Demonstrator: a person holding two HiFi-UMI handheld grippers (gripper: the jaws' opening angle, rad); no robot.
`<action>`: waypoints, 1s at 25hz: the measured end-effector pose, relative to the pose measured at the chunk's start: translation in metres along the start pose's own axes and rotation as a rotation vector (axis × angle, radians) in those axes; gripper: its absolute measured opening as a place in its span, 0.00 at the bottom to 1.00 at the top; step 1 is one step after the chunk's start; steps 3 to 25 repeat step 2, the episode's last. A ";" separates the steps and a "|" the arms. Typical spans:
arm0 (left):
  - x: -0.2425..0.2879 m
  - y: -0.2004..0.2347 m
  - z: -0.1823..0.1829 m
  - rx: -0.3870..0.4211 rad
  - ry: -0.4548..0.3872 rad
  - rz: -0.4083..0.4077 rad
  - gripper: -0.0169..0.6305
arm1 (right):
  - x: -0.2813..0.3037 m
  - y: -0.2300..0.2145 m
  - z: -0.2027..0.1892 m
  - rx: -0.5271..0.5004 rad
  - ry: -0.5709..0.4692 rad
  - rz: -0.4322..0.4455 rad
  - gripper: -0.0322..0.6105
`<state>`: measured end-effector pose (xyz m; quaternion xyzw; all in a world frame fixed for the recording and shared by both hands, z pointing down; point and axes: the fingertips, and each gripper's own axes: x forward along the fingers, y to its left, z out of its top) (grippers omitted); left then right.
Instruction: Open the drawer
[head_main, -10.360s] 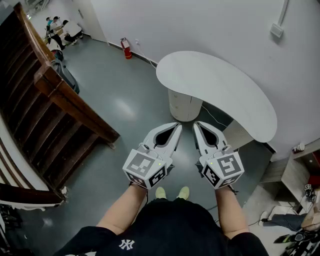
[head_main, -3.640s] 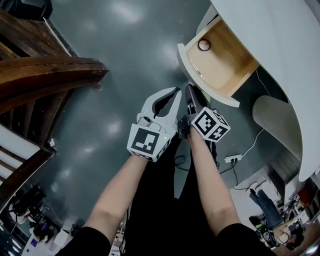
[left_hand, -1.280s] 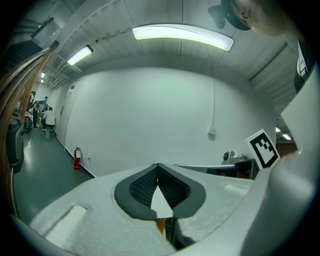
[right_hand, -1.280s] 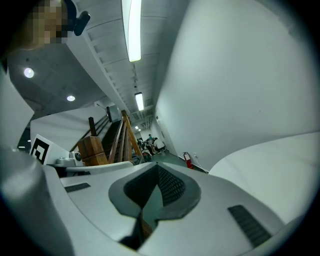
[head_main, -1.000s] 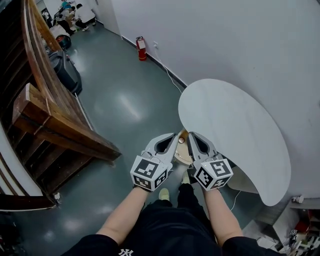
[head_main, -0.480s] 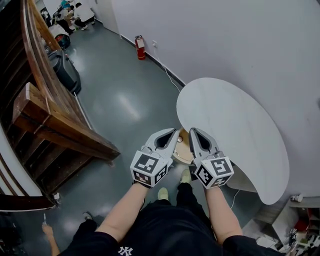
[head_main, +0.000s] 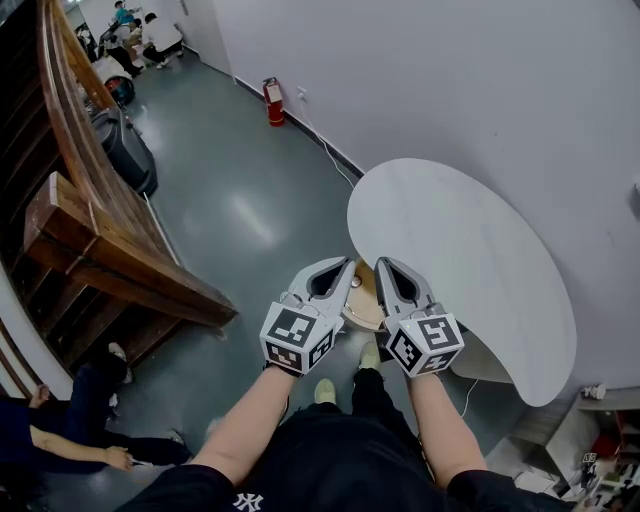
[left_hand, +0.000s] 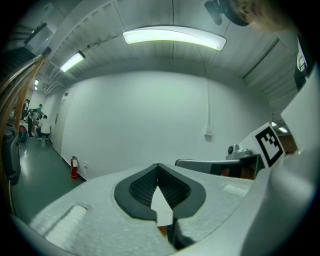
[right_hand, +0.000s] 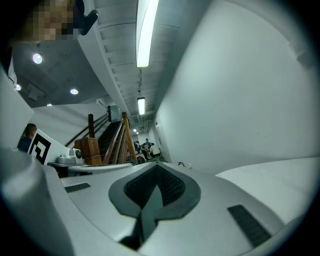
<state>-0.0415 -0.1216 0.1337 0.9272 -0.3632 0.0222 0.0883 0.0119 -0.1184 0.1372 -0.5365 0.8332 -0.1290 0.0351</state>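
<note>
You held the left gripper (head_main: 343, 268) and right gripper (head_main: 383, 266) level, side by side, over the open drawer (head_main: 362, 303) at the table's (head_main: 460, 240) near edge; both pairs of jaws were closed and empty.

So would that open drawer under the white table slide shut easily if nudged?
Probably: the drawer stands pulled out beneath the tabletop, so it likely glides. Its wooden inside looks rigid, so it shouldn't flex.

1. A white interlocked "NY" emblem (head_main: 248, 499) is seen on the black shirt (head_main: 340, 465).
2. Black-and-white square markers (head_main: 291, 330) are carried on the cubes of the left gripper (head_main: 349, 263) and right gripper (head_main: 380, 263); no letters can be read there.
3. No other text can be read.
</note>
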 end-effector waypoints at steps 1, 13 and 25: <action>-0.001 0.001 0.001 0.002 -0.001 0.000 0.04 | 0.001 0.001 0.000 0.000 0.001 -0.001 0.07; -0.001 0.001 0.002 0.005 -0.002 0.000 0.04 | 0.001 0.002 -0.001 0.000 0.001 -0.002 0.07; -0.001 0.001 0.002 0.005 -0.002 0.000 0.04 | 0.001 0.002 -0.001 0.000 0.001 -0.002 0.07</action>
